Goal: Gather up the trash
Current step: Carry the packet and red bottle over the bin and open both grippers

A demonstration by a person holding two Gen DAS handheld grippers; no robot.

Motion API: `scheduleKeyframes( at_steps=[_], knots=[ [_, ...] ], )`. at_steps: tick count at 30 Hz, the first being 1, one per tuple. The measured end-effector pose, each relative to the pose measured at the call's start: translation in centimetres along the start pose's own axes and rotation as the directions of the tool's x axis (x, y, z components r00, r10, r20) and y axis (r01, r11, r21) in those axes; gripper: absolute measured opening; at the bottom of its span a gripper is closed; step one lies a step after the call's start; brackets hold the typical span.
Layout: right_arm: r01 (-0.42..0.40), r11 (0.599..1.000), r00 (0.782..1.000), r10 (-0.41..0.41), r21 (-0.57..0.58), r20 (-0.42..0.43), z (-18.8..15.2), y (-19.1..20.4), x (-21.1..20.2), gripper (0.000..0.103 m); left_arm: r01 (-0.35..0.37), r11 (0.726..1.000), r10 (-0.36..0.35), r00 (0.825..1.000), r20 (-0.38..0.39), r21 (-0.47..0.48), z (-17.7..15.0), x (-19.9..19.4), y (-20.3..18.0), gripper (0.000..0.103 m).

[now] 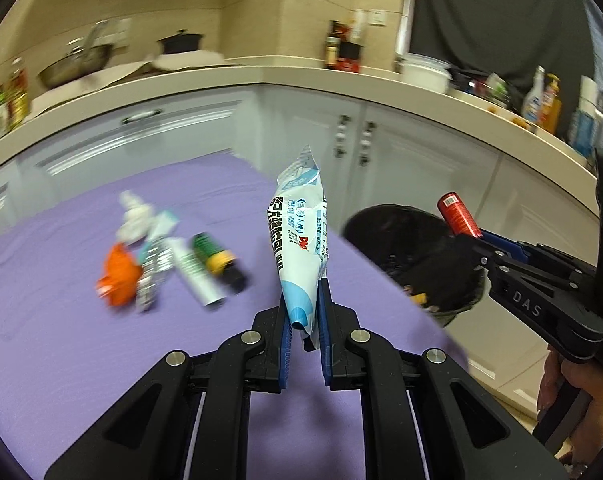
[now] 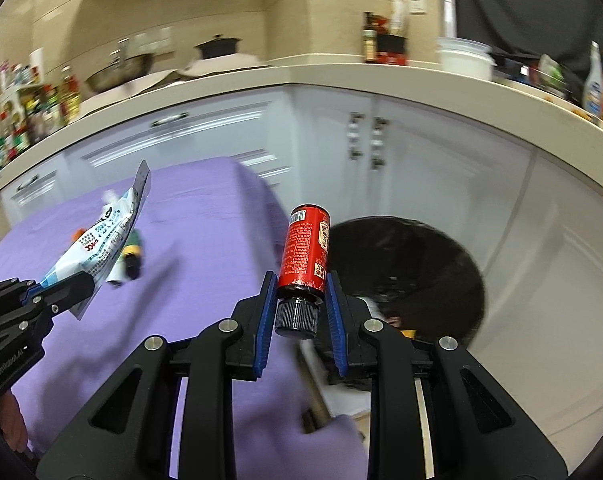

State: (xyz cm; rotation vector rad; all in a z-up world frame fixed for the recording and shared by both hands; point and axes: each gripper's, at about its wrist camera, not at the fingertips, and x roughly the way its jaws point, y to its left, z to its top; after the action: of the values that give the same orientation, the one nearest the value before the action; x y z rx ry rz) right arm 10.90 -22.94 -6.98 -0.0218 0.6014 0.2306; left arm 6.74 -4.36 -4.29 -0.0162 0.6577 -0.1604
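Note:
My left gripper (image 1: 303, 300) is shut on a white and blue plastic wrapper (image 1: 301, 240), held upright above the purple table (image 1: 61, 344); it also shows in the right wrist view (image 2: 97, 240). My right gripper (image 2: 301, 296) is shut on a red bottle (image 2: 305, 252) with a black cap, held near the table's right edge; the bottle also shows in the left wrist view (image 1: 459, 216). A black-lined trash bin (image 2: 421, 264) stands on the floor just right of the table, and shows in the left wrist view (image 1: 413, 248). Several trash items lie on the table: an orange wrapper (image 1: 119, 272), a white tube (image 1: 195, 272), a green bottle (image 1: 217, 256).
White kitchen cabinets (image 1: 381, 148) and a beige countertop (image 1: 301, 80) with pots, bottles and a white container curve behind the table and bin. The floor around the bin is pale.

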Motion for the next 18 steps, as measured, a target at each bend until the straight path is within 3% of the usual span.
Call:
scheduleKeyframes(
  at_steps=[11,18],
  knots=[
    [0.077,0.994,0.997,-0.078,0.076,0.002,-0.4,-7.0,1.3,0.024,0.065,0.992,-0.065,0.998,-0.004,0.109,2.4,4.9,-7.4,0.012],
    [0.102,0.989,0.995,-0.101,0.104,-0.009,-0.7,-9.7,2.4,0.024,0.076,0.988,-0.073,0.997,-0.024,0.135,2.8,7.3,-9.7,0.012]
  ],
)
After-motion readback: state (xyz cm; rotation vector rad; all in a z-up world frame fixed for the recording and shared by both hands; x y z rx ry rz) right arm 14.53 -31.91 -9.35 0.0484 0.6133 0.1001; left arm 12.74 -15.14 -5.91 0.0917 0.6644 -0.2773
